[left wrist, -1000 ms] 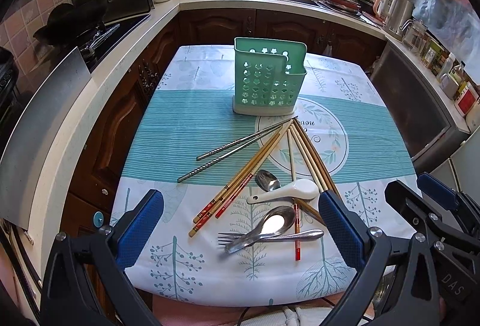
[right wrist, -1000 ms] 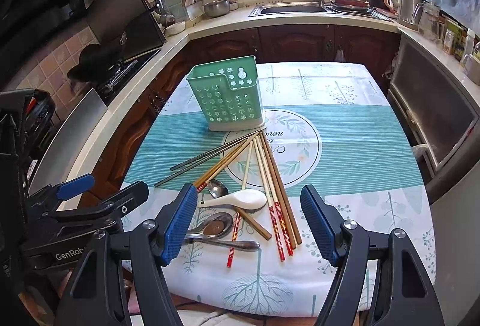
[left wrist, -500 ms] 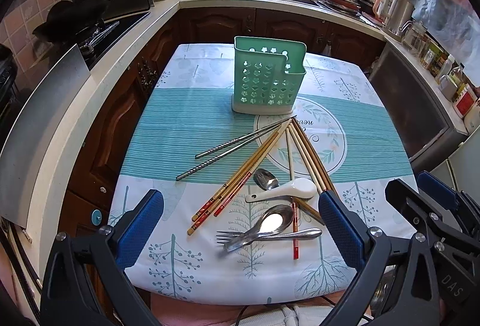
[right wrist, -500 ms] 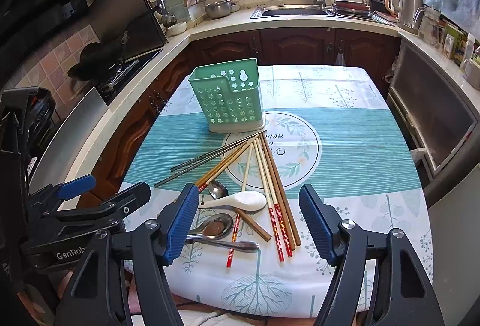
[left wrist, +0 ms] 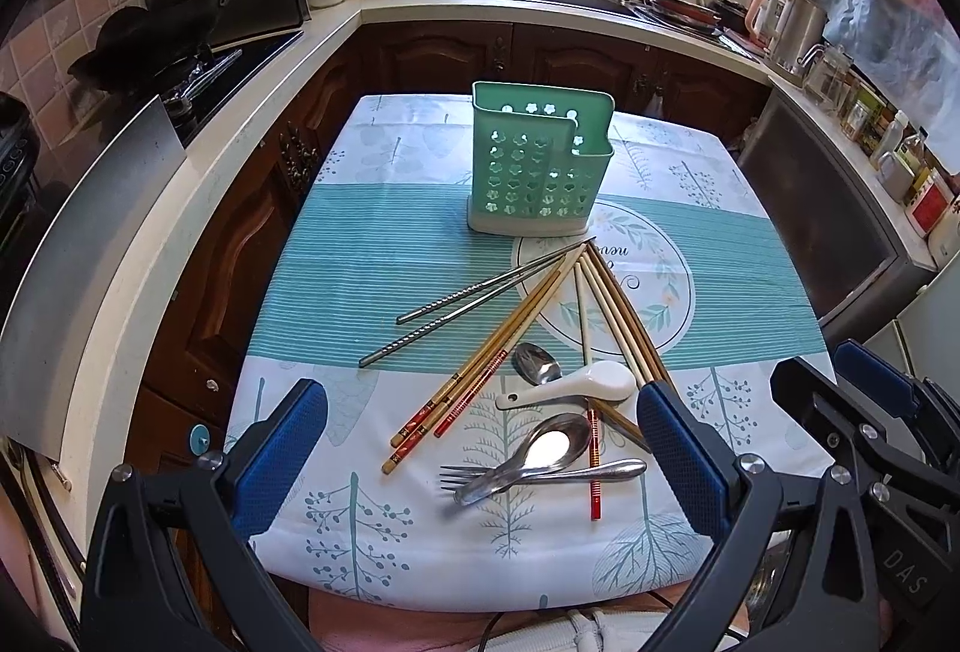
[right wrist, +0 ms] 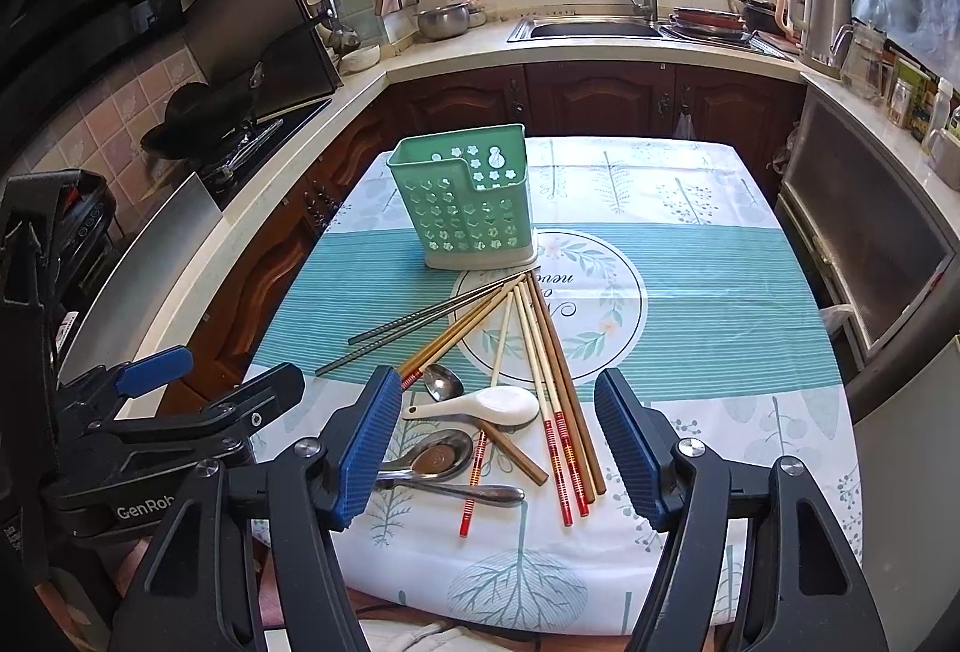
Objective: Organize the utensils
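Observation:
A green perforated utensil caddy stands empty mid-table. In front of it lies a fan of wooden chopsticks and two metal chopsticks. Nearer me are a white ceramic spoon, a small metal spoon, a large metal spoon and a fork. My left gripper hovers open above this pile. My right gripper hangs over the same pile, its jaws closing slightly with nothing gripped between them.
The table's patterned cloth ends at a near edge just below both grippers. A worktop runs around it, with a stove and pans on the left, a sink at the back and a kettle on the right.
The right gripper's fingers have drawn slightly closer together. The left gripper and the utensils have stayed put.

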